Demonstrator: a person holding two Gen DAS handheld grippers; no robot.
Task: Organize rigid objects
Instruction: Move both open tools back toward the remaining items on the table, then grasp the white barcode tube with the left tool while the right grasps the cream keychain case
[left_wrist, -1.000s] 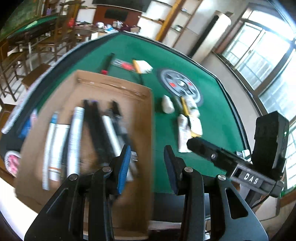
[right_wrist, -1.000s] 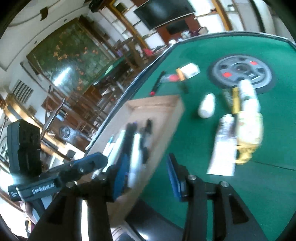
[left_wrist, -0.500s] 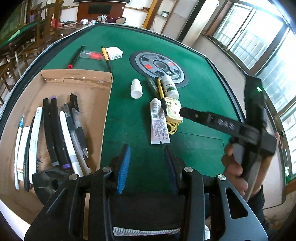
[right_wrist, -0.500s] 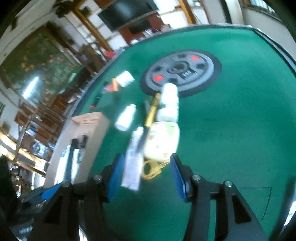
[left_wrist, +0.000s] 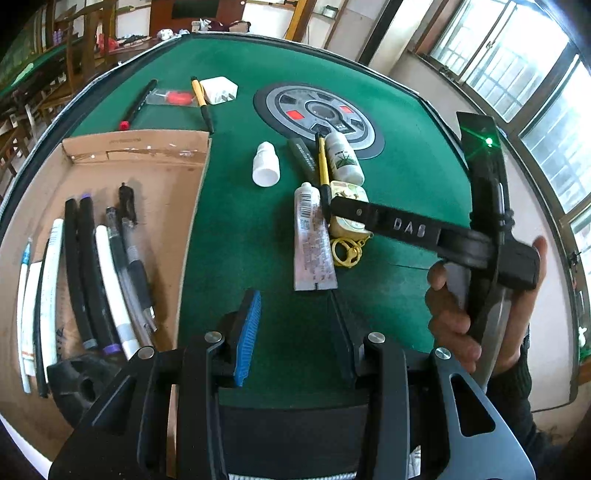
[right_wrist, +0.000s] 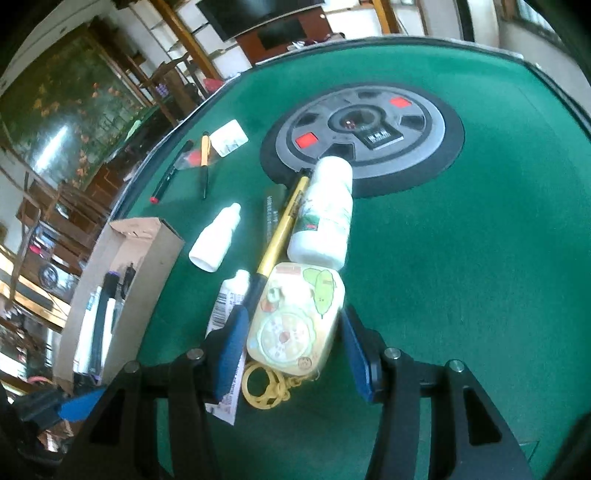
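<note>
The right gripper (right_wrist: 293, 354) is straddling the cartoon case (right_wrist: 295, 321), jaws just widened, pads not pressing. The left gripper (left_wrist: 295, 332) is hovering released over the green table (left_wrist: 406, 177).

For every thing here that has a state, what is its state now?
Cardboard box: open, pens lying inside.
Small white bottle: capped, on its side.
Ointment tube: capped, lying flat.
Cream case: shut, between the right tool's pads, not gripped.
Right tool: open.
Left tool: open, empty.
</note>
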